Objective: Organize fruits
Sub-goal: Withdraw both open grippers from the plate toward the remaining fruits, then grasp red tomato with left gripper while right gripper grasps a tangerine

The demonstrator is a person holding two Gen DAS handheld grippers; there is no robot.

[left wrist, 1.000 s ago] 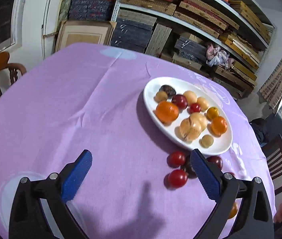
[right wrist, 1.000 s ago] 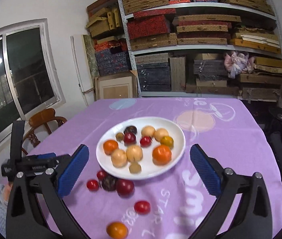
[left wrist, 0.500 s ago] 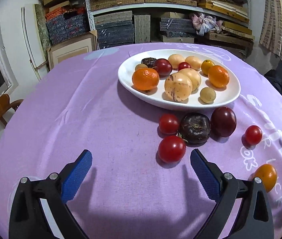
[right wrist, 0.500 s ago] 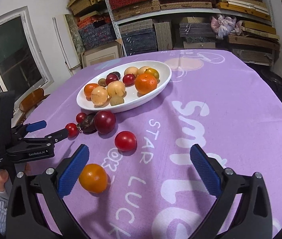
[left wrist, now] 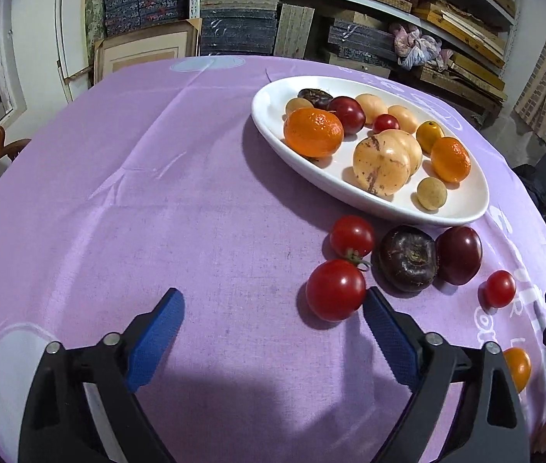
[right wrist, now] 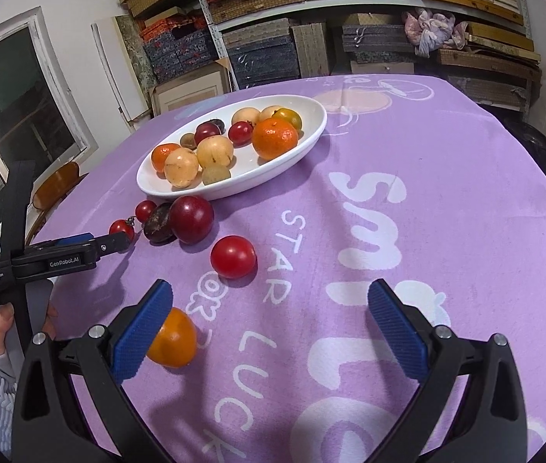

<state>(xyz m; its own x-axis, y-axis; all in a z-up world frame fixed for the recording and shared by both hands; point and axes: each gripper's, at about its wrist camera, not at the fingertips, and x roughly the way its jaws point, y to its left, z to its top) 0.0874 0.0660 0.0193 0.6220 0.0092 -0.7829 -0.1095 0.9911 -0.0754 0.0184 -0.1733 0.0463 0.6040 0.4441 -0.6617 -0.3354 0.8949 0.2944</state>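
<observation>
While most of the fruit already sits in the white oval plate [left wrist: 273, 115], six pieces lie loose on the purple tablecloth [left wrist: 118, 193], and both claws hang low over them, presumably to gather them in. The left gripper [left wrist: 273, 324] has its jaws apart, having just been closing a little; the nearest red tomato [left wrist: 335, 289] sits just ahead of its right pad, not clamped. The right gripper [right wrist: 269, 308] stands wide apart with nothing between the pads; the loose orange fruit [right wrist: 174, 343] lies just behind its left pad, so I'd guess that one is its target.

Counting the strays on the cloth: three red tomatoes, one dark wrinkled fruit [left wrist: 408, 258], one deep-red plum [left wrist: 460, 254] and that one orange fruit. On the plate I make out ten or eleven: two mandarins, two pale speckled fruits, two peach-coloured ones behind, two small tan balls, one plum, one small red tomato, one dark fruit and one small yellow-orange one.
</observation>
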